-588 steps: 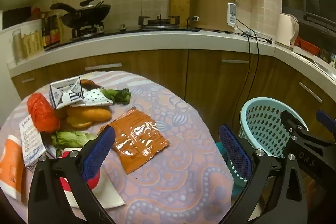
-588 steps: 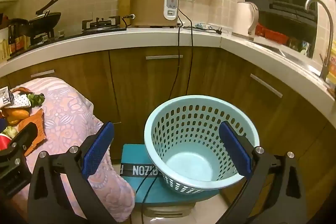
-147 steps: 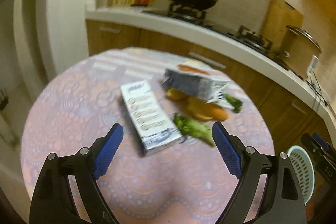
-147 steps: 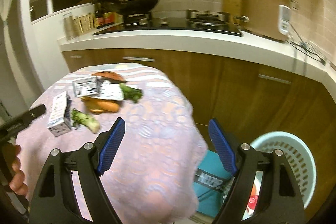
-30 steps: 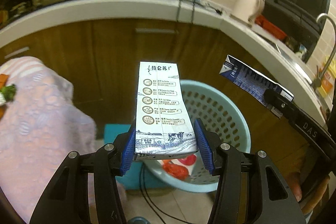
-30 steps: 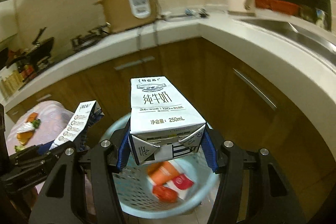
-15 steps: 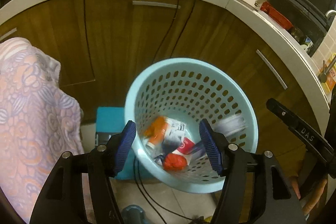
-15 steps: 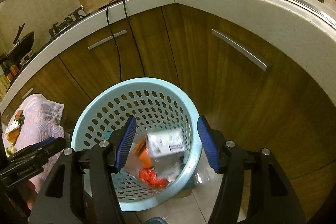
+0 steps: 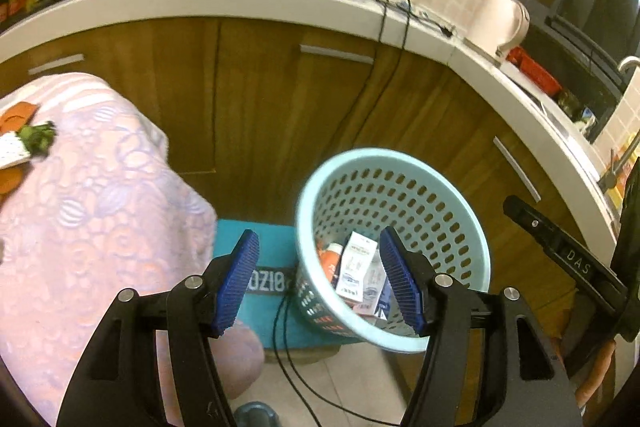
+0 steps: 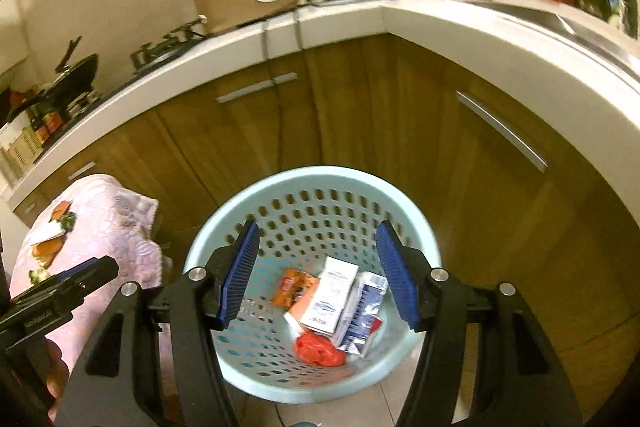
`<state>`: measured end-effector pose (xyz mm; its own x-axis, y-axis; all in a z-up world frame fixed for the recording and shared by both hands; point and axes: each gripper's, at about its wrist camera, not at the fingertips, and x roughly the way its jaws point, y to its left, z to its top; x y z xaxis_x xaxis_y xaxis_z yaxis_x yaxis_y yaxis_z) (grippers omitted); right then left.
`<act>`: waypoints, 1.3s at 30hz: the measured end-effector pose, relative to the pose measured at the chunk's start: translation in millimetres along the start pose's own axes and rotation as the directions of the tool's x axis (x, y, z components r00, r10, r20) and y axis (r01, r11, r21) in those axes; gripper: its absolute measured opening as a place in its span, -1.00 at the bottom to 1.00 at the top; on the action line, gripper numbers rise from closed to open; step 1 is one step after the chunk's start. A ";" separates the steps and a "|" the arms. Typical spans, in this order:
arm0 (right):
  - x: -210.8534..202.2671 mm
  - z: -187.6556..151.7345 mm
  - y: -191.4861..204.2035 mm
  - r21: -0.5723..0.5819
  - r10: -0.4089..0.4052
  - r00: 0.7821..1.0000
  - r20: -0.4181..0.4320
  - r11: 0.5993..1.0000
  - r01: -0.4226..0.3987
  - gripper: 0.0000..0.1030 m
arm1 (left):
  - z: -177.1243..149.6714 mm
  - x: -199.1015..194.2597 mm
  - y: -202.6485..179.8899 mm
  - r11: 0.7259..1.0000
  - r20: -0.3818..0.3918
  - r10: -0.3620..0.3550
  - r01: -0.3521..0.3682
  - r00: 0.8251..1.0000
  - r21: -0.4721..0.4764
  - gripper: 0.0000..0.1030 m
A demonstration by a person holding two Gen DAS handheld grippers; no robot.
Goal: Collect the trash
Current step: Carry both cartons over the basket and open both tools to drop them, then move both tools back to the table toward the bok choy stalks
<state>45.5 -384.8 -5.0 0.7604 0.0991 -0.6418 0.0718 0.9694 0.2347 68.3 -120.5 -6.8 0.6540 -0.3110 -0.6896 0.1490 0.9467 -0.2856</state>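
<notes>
Cartons down! Both milk cartons (image 10: 334, 295) lie in the pale blue laundry-style basket (image 10: 248, 211), on top of an orange wrapper (image 10: 294, 287) and beside a red crumpled bag (image 10: 318, 349). The left gripper (image 9: 320, 283) has just been spreading its jaws and nothing sits between them; the right gripper (image 10: 318, 271) hangs over the basket, jaws released too, empty.

A second ago each gripper clutched a carton upright above the rim; half a second ago they were tumbling in. Now they rest at the bottom, one white face up, one dark-sided beside it.

Next call, as I read it: swing back to the tabletop (image 9: 100, 187) with its pink patterned cloth, where a white paper scrap (image 9: 12, 151) lies among the greens (image 9: 38, 139) and orange food pieces. Pick only the rubbish, I'd say, pinch the paper by an edge so the food stays put, and keep the jaws clear of the cloth so it doesn't drag.
</notes>
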 end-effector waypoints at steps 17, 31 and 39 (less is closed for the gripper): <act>-6.9 2.3 147.7 -0.240 0.177 0.984 0.015 0.956 -0.168 0.11 | 0.8 -109.5 101.5 0.959 0.194 0.215 -0.170 0.957 -0.225 0.19; 21.7 -19.9 264.1 -0.364 0.329 0.942 -0.075 0.870 -0.333 0.10 | -27.2 -122.1 211.7 0.781 0.105 0.469 -0.357 0.877 -0.512 0.29; 42.2 -25.6 290.1 -0.368 0.346 0.930 -0.124 0.854 -0.367 0.10 | -29.5 -105.9 228.5 0.753 0.062 0.486 -0.381 0.872 -0.537 0.35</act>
<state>81.9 -93.6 17.4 0.6520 0.4554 -0.6062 -0.4552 0.8745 0.1674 11.2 126.3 -18.6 0.6886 0.1940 -0.6987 -0.5352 0.7861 -0.3091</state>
